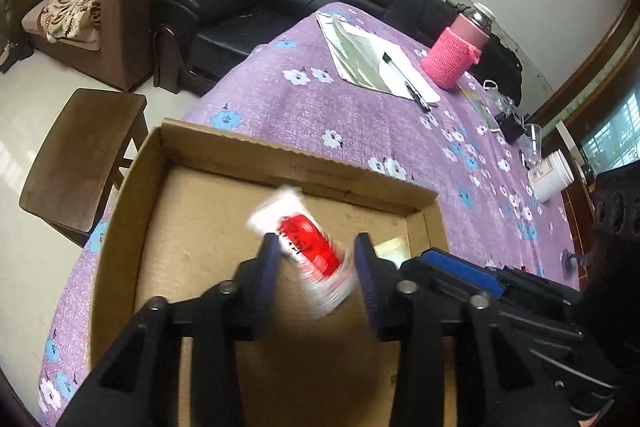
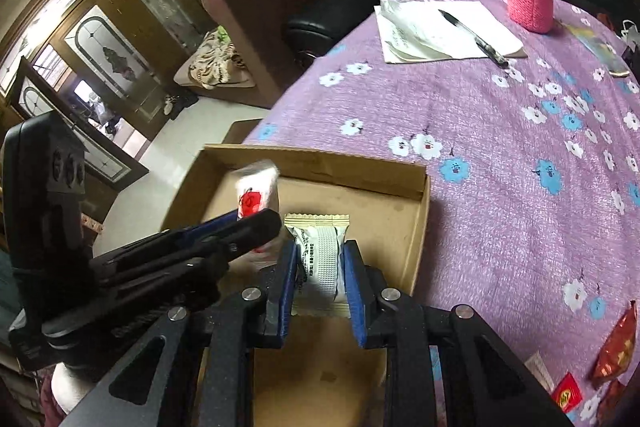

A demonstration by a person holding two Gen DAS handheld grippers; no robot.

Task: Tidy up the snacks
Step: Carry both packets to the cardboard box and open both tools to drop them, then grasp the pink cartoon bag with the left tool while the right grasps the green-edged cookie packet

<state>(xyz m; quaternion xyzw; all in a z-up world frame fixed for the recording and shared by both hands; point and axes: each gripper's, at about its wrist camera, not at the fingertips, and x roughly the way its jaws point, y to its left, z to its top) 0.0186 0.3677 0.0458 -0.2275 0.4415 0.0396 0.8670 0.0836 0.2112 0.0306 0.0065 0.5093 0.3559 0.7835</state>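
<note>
A shallow cardboard box (image 1: pixel 280 157) sits on the purple flowered tablecloth; it also shows in the right wrist view (image 2: pixel 320 163). My left gripper (image 1: pixel 316 243) is over the box with its jaws apart. A red and white snack packet (image 1: pixel 306 245), blurred by motion, lies loose between them without touching either pad. In the right wrist view that packet (image 2: pixel 256 193) is seen past the left gripper's fingers (image 2: pixel 248 227). My right gripper (image 2: pixel 320 251) is shut on a white snack packet (image 2: pixel 322 259), held over the box.
Papers with a black pen (image 1: pixel 404 83) and a bottle in a pink knitted sleeve (image 1: pixel 456 53) stand at the far side of the table. A white jar (image 1: pixel 550 175) lies at the right. Red snack packets (image 2: pixel 612 347) lie on the cloth at the right. A wooden stool (image 1: pixel 84 155) stands left of the table.
</note>
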